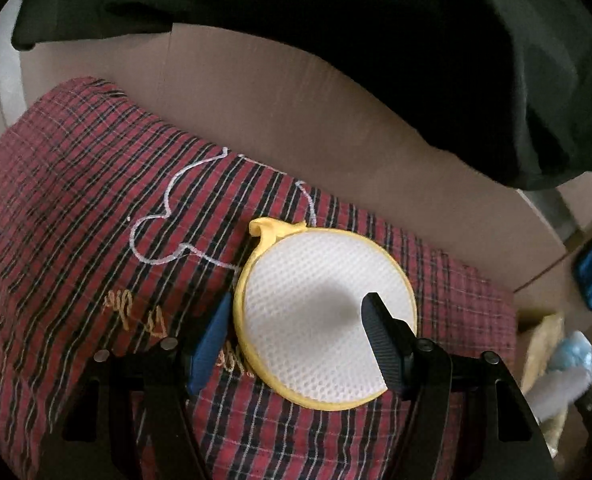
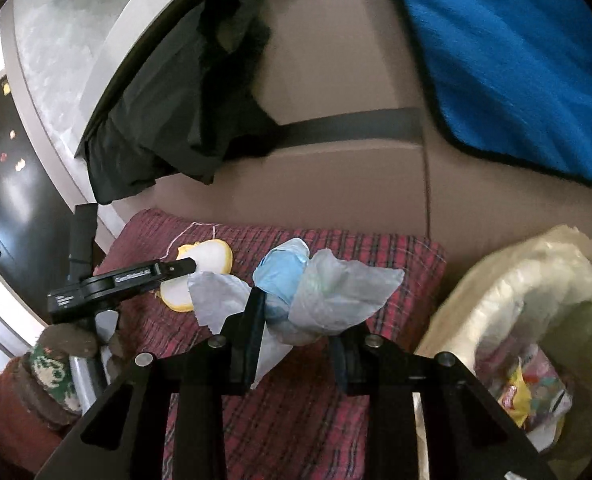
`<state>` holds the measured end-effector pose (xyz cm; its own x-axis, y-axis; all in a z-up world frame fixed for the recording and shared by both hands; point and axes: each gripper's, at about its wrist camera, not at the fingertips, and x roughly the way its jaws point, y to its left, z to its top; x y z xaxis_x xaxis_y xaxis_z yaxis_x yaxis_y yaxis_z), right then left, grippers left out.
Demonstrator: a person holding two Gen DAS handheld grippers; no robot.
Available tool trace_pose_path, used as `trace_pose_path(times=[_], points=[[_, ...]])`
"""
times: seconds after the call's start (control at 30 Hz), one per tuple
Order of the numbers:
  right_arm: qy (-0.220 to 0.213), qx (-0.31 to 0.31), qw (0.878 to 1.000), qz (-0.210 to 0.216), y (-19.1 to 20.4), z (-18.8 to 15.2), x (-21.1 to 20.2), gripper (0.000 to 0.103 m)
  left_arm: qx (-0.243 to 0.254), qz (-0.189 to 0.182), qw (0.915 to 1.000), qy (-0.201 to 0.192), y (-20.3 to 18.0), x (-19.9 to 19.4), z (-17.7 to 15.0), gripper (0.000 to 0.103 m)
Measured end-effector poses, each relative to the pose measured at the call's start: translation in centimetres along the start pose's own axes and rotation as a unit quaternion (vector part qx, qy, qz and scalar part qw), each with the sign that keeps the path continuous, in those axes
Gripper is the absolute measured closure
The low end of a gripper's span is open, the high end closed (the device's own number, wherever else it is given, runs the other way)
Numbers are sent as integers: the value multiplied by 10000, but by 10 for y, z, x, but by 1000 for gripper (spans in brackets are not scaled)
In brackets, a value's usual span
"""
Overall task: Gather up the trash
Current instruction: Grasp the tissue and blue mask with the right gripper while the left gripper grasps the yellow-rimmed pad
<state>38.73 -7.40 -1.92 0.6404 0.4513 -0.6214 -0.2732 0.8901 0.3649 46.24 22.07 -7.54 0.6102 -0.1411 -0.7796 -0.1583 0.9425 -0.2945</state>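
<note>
Left wrist view: the left gripper [image 1: 296, 340] has its jaws apart around the round yellow pad [image 1: 320, 320] on the red checked cloth [image 1: 75, 220]; one finger could slide off its top.

Right wrist view: the right gripper [image 2: 296, 332] squeezes crumpled wrappers [image 2: 316, 292], which could slip before reaching the trash bag [image 2: 516, 280] at the cloth's right edge.

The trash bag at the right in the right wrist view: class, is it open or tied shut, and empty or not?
Open and not empty. The trash bag has its rim rolled back around a wide mouth, and colourful wrappers lie inside it.
</note>
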Motion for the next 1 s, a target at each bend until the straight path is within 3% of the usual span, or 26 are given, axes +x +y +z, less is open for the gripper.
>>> trace_pose_path(times=[0.03, 0.1, 0.2, 0.4, 0.53, 0.7, 1.0], points=[[-10, 41, 10000, 16, -3, -2, -2, 75, -70, 151, 9999, -18, -2, -1, -2, 56], [-27, 97, 9999, 41, -7, -8, -6, 75, -157, 55, 9999, -31, -3, -4, -4, 80], [-36, 96, 9999, 84, -10, -15, -16, 75, 11, -24, 9993, -379, -8, -25, -14, 88], [-49, 35, 9999, 155, -3, -21, -30, 75, 705, 88, 9897, -1239, -26, -100, -32, 90], [40, -47, 9997, 236, 6, -29, -33, 75, 1273, 270, 9799, -1513, -37, -138, -51, 90], [200, -81, 9989, 421, 21, -40, -27, 74, 1506, -57, 9804, -1265, -40, -151, -79, 90], [716, -363, 9955, 507, 45, -62, -5, 74, 1402, -941, 9842, -536, -36, -143, -103, 89]])
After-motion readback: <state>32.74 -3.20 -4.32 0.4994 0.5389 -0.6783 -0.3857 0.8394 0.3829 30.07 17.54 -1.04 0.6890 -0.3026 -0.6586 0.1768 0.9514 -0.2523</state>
